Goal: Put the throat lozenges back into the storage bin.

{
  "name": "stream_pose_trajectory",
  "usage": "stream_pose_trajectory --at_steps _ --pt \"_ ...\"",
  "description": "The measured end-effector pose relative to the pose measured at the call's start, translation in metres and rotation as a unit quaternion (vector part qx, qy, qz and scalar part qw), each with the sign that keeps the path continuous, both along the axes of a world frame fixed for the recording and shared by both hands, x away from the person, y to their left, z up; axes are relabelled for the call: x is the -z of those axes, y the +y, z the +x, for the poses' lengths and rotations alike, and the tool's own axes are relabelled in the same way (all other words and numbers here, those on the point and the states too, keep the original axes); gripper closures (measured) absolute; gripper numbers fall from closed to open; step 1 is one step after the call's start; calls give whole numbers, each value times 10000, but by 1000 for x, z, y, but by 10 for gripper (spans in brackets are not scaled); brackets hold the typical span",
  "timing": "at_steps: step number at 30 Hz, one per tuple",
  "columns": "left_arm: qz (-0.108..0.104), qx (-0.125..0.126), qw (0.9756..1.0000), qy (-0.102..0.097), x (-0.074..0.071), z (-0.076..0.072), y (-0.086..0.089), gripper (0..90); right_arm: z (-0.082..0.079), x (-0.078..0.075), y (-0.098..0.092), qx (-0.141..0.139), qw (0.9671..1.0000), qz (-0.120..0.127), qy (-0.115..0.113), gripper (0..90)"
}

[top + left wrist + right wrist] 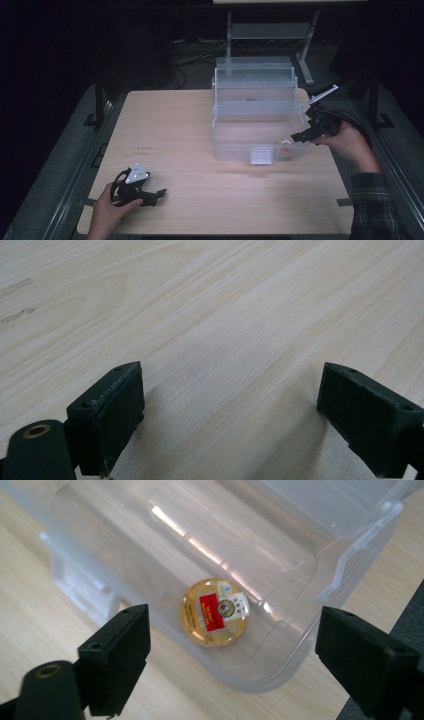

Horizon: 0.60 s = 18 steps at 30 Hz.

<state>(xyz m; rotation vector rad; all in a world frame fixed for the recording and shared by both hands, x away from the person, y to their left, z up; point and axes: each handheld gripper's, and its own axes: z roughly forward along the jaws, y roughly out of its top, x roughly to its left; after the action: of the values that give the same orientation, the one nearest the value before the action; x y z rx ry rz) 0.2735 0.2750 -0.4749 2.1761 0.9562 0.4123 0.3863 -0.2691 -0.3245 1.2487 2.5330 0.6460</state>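
right hand-held gripper (232, 645) agape | gold tin (215, 612) flat, label up, in clear box (300, 570)

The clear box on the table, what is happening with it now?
A person works at a wooden table with tongs in each hand. The right tongs hover over the near right corner of the clear plastic box, open, with nothing between them. A round golden tin with a red label lies flat on the box's bottom, below the tongs. The box's lid stands open at the back. The left tongs are open and empty, low over the table's near left part.
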Motion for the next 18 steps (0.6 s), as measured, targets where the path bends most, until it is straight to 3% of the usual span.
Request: stream_pose_trajectory --at_steps 11,18 --pt "-3 -3 10000 -8 0 0 0 107 -29 0 -14 84 9996 135 -251 76" --pt "9 6 10000 -7 0 0 0 107 -56 12 -23 178 9985 352 -382 27"
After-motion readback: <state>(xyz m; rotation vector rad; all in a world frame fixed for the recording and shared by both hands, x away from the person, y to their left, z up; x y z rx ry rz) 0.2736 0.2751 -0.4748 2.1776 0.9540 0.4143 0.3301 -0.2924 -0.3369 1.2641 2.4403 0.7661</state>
